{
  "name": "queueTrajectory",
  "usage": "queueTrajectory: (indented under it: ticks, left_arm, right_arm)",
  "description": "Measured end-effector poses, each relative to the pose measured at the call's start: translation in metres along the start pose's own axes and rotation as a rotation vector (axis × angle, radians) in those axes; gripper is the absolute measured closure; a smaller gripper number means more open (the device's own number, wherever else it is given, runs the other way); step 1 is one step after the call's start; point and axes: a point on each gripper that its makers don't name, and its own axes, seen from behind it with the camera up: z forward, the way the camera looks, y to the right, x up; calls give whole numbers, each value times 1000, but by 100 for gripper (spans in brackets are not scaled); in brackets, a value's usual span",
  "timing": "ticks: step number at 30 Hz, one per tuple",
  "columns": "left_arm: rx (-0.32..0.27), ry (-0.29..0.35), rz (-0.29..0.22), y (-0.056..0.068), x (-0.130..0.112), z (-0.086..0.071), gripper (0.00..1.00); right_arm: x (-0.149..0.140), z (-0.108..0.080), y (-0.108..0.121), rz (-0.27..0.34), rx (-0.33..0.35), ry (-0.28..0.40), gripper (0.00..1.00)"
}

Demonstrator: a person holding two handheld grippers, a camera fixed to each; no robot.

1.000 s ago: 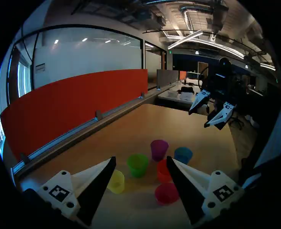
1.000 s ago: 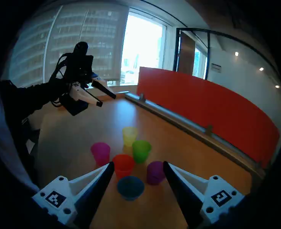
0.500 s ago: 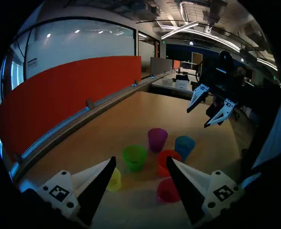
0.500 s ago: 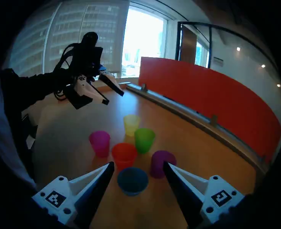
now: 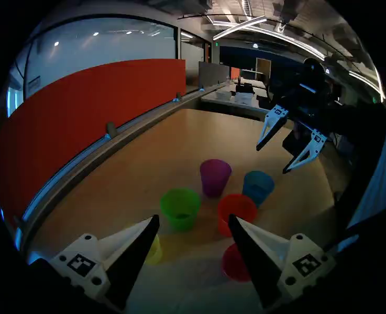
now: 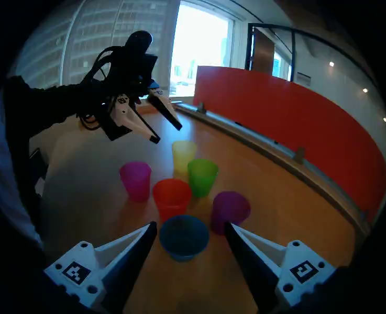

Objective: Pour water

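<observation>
Several coloured plastic cups stand clustered on a wooden table (image 5: 193, 137). In the left gripper view I see green (image 5: 180, 208), purple (image 5: 215, 177), blue (image 5: 257, 187) and orange (image 5: 236, 210) cups; the yellow cup (image 5: 154, 252) and pink cup (image 5: 232, 263) are partly behind my fingers. My left gripper (image 5: 193, 219) is open above the near cups. The right gripper (image 5: 289, 145) hangs open beyond the blue cup. In the right gripper view, the blue cup (image 6: 184, 237) sits just ahead of my open right gripper (image 6: 189, 225). The left gripper (image 6: 167, 134) hovers open near the yellow cup (image 6: 184, 155).
A red partition (image 5: 88, 104) with a metal rail runs along one table edge, also seen as the red partition (image 6: 297, 110). A person's dark sleeve (image 6: 41, 112) holds the left gripper. Bright windows (image 6: 198, 47) lie behind it. More desks (image 5: 234, 97) stand farther off.
Both grippers have moved in closer to the cup cluster, so the cups look larger. Both grippers stay open and no cup has shifted.
</observation>
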Motion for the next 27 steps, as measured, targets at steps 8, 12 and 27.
queueTrajectory:
  ticks: [8,12,27]
  left_arm:
    - [-20,-53,16,-2,-12,21,2]
    - [-24,-73,21,-4,-15,30,2]
    - [-23,-148,23,-16,-25,62,2]
  right_arm:
    - [-12,8,-1,30,17,-9,1]
    - [-18,10,-1,36,24,-16,1]
    - [-36,16,-3,33,31,-36,1]
